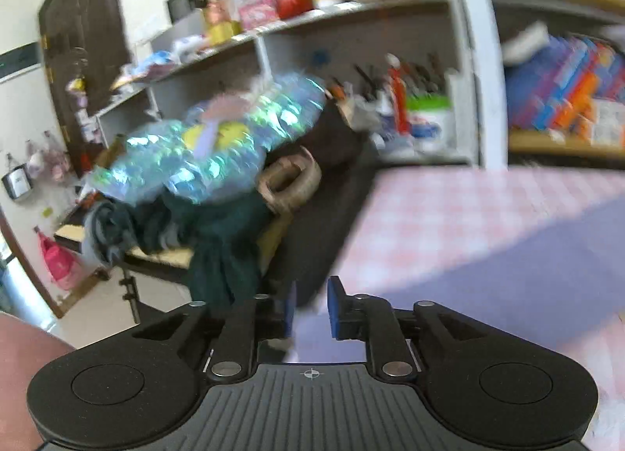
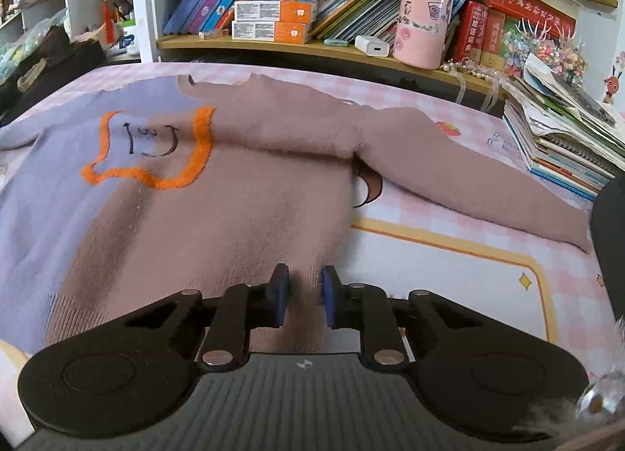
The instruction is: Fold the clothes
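Note:
A sweater, half lilac and half dusty pink, lies spread on the pink checked table cover, with an orange star outline on the chest and one sleeve stretched out to the right. My right gripper is at the pink bottom hem, its blue pads a small gap apart with knit fabric between them. In the blurred left wrist view, my left gripper is over the lilac part of the sweater at the table's left end, with lilac cloth between its pads.
A low shelf with books, orange boxes and a pink cup runs behind the table. A stack of books sits at the right. Left of the table are a dark bag with a shiny wrapped bundle and shelves of clutter.

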Available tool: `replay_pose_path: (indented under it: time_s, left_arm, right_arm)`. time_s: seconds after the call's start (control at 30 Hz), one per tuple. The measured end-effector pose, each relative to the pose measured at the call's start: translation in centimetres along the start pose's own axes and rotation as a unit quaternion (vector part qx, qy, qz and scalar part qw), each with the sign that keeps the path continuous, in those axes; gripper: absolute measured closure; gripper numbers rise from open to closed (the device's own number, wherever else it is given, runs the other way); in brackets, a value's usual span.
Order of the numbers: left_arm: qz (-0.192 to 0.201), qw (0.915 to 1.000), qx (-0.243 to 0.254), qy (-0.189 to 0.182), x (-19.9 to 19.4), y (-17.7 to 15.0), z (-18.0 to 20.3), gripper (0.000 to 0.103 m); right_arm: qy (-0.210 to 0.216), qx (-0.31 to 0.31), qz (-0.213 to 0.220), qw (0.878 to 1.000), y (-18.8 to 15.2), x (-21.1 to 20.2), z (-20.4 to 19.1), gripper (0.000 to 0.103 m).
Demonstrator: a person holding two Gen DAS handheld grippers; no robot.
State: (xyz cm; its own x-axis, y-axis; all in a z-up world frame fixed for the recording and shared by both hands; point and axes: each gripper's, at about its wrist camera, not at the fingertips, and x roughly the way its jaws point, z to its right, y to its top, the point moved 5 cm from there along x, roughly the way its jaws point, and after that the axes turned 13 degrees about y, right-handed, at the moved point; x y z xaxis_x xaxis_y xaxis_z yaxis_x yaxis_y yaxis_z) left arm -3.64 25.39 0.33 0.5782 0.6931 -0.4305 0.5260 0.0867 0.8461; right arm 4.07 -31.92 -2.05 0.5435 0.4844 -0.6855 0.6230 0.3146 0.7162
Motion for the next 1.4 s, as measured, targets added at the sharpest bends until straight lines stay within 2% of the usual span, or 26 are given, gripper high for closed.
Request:
replay_pose_path:
  time_s: [0.03,0.07,0.1,0.13,0.17,0.2,0.27,0.33,0.37,0.47,0.6,0.67,0.73,0.83,0.9,0.97,1.03,1.07,1.4]
  left_arm:
    - [-0.001,0.9991,-0.001,-0.041,-1.2,-0.7,1.0,0.078]
    - [-0.001,0.9963,-0.003,-0.086,-2.5,-1.5,2.0,0.07]
    - [-0.004,0.991,-0.014,-0.133,-3.7,-1.9,3.2,0.063]
    - [-0.008,0.9832,-0.026,-0.18,-5.0,-2.3,4.4,0.06]
    - [-0.011,0.9731,-0.038,-0.227,-6.3,-2.6,5.6,0.052]
    - [-0.017,0.9642,-0.047,-0.261,-7.0,-2.8,6.7,0.044]
    - [-0.028,0.9433,-0.064,-0.324,-8.5,-3.2,8.9,0.037]
    - [-0.03,0.9412,-0.037,-0.335,-9.3,-3.3,11.1,0.033]
    - [-0.029,0.9476,-0.015,-0.318,-9.5,-3.4,12.0,0.033]
    - [-0.026,0.9566,0.029,-0.289,-9.7,-3.9,13.7,0.033]
    - [-0.035,0.9478,0.035,-0.315,-9.6,-3.9,14.3,0.034]
    - [-0.038,0.9438,0.038,-0.326,-9.6,-4.1,14.7,0.035]
    - [-0.036,0.9431,0.043,-0.328,-9.5,-4.3,15.2,0.043]
    - [-0.029,0.9468,0.056,-0.316,-9.0,-4.3,16.0,0.063]
    - [-0.023,0.9484,0.068,-0.309,-8.8,-4.1,16.6,0.075]
    - [-0.024,0.945,0.073,-0.318,-8.7,-3.8,17.2,0.087]
    - [-0.019,0.9442,0.089,-0.317,-8.6,-3.3,18.0,0.09]
    - [-0.014,0.9439,0.099,-0.315,-8.4,-2.9,18.5,0.092]
    - [-0.003,0.9447,0.13,-0.301,-3.9,1.1,22.6,0.093]
  right_arm:
    - [0.001,0.001,-0.002,1.0,-0.2,-0.1,-0.3,0.086]
    - [0.002,0.002,-0.003,1.0,-0.3,-0.3,-0.5,0.086]
    - [0.002,0.002,-0.005,1.0,-0.5,-0.4,-0.8,0.086]
    - [0.002,0.002,-0.007,1.0,-0.7,-0.6,-1.0,0.086]
    - [0.001,0.001,-0.009,1.0,-0.9,-0.8,-1.3,0.086]
    - [0.001,0.001,-0.01,1.0,-1.1,-0.9,-1.6,0.087]
    - [0.0,-0.003,-0.015,1.0,-1.6,-1.5,-2.1,0.087]
    - [-0.001,-0.007,-0.019,1.0,-2.2,-2.2,-2.7,0.088]
    - [0.0,-0.007,-0.02,1.0,-2.6,-2.6,-2.9,0.088]
    - [0.009,-0.001,-0.019,1.0,-4.1,-4.2,-3.5,0.09]
    - [0.021,0.01,-0.014,1.0,-5.9,-6.2,-4.1,0.09]
    - [0.021,0.03,0.004,0.999,-5.8,-6.6,-3.4,0.085]
    - [0.018,0.043,0.016,0.999,-5.2,-6.2,-2.8,0.079]
    - [0.012,0.057,0.029,0.998,-4.1,-5.1,-2.0,0.072]
    - [0.012,0.063,0.034,0.997,-3.4,-4.3,-1.6,0.072]
    - [0.021,0.053,0.028,0.998,-3.1,-3.3,-1.9,0.072]
    - [0.021,0.036,0.026,0.999,-2.6,-2.7,-2.0,0.09]
    - [0.021,0.033,0.027,0.999,-2.4,-2.4,-1.9,0.092]
    - [0.015,0.053,0.046,0.997,0.0,0.2,-0.3,0.093]
